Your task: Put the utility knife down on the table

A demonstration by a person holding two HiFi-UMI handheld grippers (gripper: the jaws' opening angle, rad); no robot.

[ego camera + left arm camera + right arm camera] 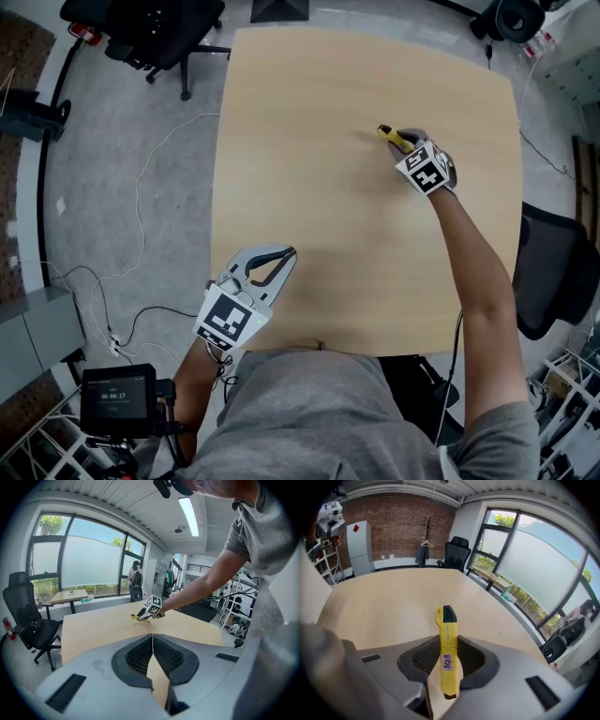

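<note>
Firmly clamped utility knife [446, 641], right claw [448, 662]

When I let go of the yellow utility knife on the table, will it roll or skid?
Probably not roll: the yellow plastic utility knife looks flat-sided and slim. It seems rigid, jutting straight from the right tool without sagging. The light wooden table looks smooth, so a nudge might slide it.

A black office chair [150, 33] stands on the grey floor [103, 169], where a white cable [139, 197] trails toward a small screen [117, 401], a second dark chair [548, 272] sits opposite, and a brick wall [393, 522] backs a coat stand [426, 536].
</note>
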